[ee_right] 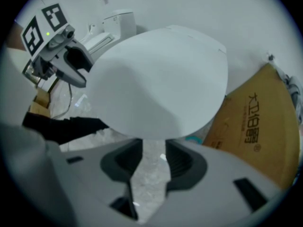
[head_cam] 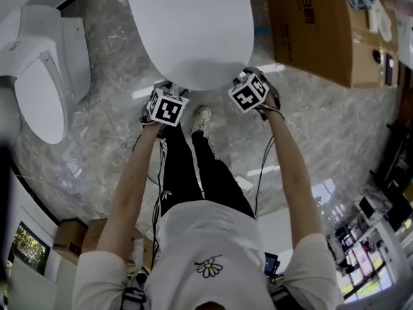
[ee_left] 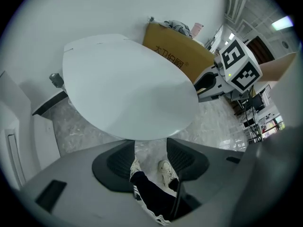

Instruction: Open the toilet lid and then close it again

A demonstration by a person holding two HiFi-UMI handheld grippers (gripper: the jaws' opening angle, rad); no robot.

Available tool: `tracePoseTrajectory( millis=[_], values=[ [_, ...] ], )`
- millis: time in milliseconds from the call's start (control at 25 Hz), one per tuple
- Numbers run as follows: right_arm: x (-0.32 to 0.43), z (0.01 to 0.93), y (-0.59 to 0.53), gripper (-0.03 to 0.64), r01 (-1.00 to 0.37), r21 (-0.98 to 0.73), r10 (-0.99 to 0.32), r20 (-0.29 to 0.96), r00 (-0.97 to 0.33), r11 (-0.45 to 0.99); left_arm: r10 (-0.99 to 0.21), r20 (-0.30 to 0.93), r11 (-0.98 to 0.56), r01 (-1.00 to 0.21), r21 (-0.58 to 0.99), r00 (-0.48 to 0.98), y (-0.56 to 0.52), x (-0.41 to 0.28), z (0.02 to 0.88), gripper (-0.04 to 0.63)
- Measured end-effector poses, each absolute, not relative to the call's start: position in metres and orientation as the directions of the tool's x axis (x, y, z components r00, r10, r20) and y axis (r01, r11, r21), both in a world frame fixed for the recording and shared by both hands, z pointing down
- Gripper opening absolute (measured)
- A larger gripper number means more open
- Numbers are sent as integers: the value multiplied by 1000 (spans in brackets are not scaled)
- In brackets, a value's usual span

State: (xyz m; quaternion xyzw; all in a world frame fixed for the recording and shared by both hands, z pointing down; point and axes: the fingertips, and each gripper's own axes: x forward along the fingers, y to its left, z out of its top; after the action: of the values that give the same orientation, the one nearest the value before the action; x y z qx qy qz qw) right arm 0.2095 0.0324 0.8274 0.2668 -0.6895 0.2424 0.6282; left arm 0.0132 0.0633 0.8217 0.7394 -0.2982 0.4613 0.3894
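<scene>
Head view: the white toilet lid [head_cam: 193, 24] covers the bowl, its front rim just at the tips of both tongs. The left tongs [ee_left: 150, 148] and right tongs [ee_right: 154, 150] stand wide and hold nothing, with bare floor showing between the jaws. Judgement: the lid is down or nearly so; whether opening is pending or closing is finishing cannot be settled.
</scene>
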Motion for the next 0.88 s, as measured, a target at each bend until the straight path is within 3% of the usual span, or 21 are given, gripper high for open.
tracePoseTrajectory(
  millis=[400, 880],
  values=[
    [212, 865, 35, 163, -685, -3, -37, 998, -44, 729, 9, 923, -510, -792, 335, 385, 70, 16, 860, 233],
    [210, 881, 32, 160, -687, -13, -26, 999, -46, 726, 30, 920, -503, -789, 351, 390, 69, 15, 877, 233]
  ],
)
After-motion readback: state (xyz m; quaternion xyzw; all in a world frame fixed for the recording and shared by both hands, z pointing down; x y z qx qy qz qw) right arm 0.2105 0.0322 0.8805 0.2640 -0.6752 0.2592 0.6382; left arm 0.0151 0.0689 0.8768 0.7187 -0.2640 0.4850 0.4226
